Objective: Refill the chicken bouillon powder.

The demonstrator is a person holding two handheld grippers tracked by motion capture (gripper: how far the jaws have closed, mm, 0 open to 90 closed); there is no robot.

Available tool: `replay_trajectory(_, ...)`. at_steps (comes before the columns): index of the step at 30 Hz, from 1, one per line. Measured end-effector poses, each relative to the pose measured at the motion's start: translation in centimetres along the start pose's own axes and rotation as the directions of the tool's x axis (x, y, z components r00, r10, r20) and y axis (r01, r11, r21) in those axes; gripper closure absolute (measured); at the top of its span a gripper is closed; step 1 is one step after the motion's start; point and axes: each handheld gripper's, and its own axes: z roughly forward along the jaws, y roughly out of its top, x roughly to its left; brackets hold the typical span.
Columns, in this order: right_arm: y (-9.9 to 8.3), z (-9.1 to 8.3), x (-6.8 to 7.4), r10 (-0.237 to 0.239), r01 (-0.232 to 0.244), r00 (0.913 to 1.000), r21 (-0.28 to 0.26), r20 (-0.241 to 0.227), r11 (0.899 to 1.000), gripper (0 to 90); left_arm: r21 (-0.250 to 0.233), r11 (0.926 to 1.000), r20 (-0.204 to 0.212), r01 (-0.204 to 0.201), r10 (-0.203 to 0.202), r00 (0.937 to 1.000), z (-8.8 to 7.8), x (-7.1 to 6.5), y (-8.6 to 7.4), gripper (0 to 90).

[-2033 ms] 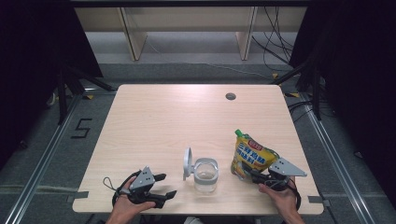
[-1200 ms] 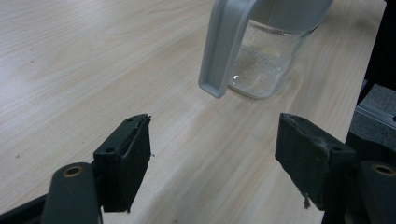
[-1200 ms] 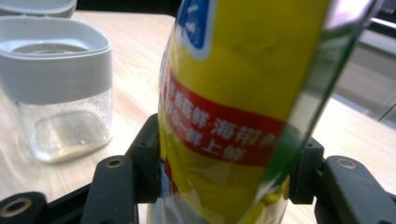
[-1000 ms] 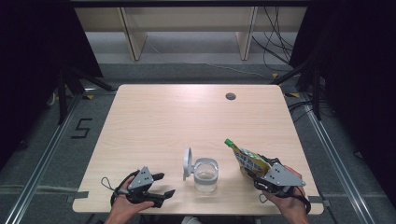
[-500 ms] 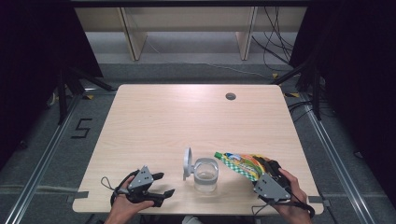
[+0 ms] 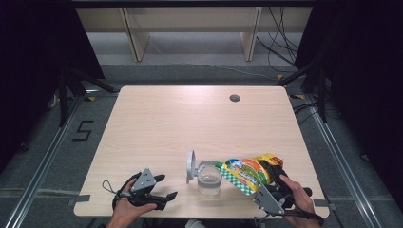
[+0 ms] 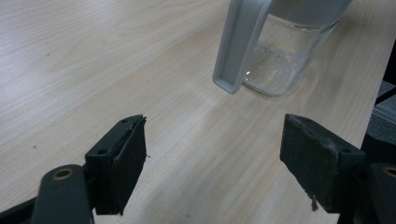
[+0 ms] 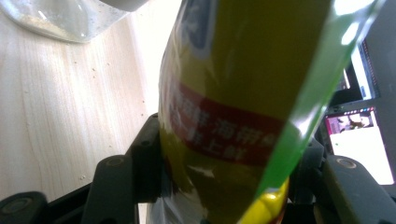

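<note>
The right claw (image 6: 268, 183) pinches a snack bag (image 6: 247, 172), tipped sideways with its mouth over the glass jar (image 6: 209, 178) near the front of the bench (image 6: 190, 123); the left claw (image 6: 164, 187) rests spread wide, holding nothing

1. The left gripper (image 6: 164, 186) is black, topped by a grey three-cornered plate with small holes; a black cable loops behind it.
2. Its fingers (image 7: 122, 163) are flat black blocks with screw holes.
3. The right gripper (image 6: 271, 178) is likewise black, with a matching grey plate.
</note>
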Motion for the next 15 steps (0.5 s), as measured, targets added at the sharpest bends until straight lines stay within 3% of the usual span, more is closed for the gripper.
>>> replay_trajectory(1,0.1,-0.1,0.2,0.012,-0.012,0.9999,0.013,0.004,1.0,44.5,0.003,1.0,-0.001,-0.008,0.008,1.0,0.0,0.0,0.0,22.1)
replay_trajectory(2,0.4,-0.2,0.5,-0.025,0.025,0.9996,0.027,0.011,0.999,44.5,0.0,1.0,-0.002,-0.005,0.005,1.0,0.0,0.0,0.0,22.1)
replay_trajectory(3,0.4,-0.2,0.5,-0.025,0.025,0.9996,0.027,0.011,0.999,44.5,0.0,1.0,-0.002,0.001,-0.001,1.0,0.0,0.0,0.0,22.1)
replay_trajectory(7,1.0,-0.1,0.9,-0.113,0.112,0.993,0.04,0.035,0.993,44.7,0.001,1.0,-0.004,-0.002,0.002,1.0,0.0,0.0,0.0,22.2)
replay_trajectory(8,1.0,-0.1,0.9,-0.113,0.112,0.993,0.04,0.035,0.993,44.7,0.001,1.0,-0.005,-0.006,0.006,1.0,0.0,0.0,0.0,22.2)
replay_trajectory(9,1.2,-0.1,1.0,-0.161,0.159,0.986,0.049,0.044,0.986,45.2,0.003,1.0,-0.005,-0.008,0.008,1.0,0.0,0.0,0.0,22.2)
replay_trajectory(11,1.3,-0.1,1.2,-0.158,0.155,0.9866,0.061,0.043,0.986,45.6,0.002,1.0,-0.006,-0.002,0.002,1.0,0.0,0.0,0.0,22.2)
replay_trajectory(12,1.4,-0.1,1.3,-0.184,0.182,0.9816,0.058,0.049,0.982,45.8,0.001,1.0,-0.005,0.001,-0.001,1.0,0.0,0.0,0.0,22.2)
replay_trajectory(13,1.6,-0.1,1.1,-0.236,0.232,0.9704,0.06,0.054,0.971,45.9,0.001,1.0,-0.005,0.0,0.0,1.0,0.0,0.0,0.0,22.2)
replay_trajectory(14,1.6,-0.1,1.4,-0.214,0.21,0.9751,0.071,0.058,0.975,45.9,0.016,0.9997,-0.012,-0.017,0.018,0.9998,-0.1,0.1,0.0,22.3)
replay_trajectory(15,1.7,-0.1,1.4,-0.235,0.231,0.9697,0.069,0.066,0.971,45.9,0.023,0.9994,-0.015,-0.025,0.025,0.9996,-0.1,0.2,0.0,22.3)
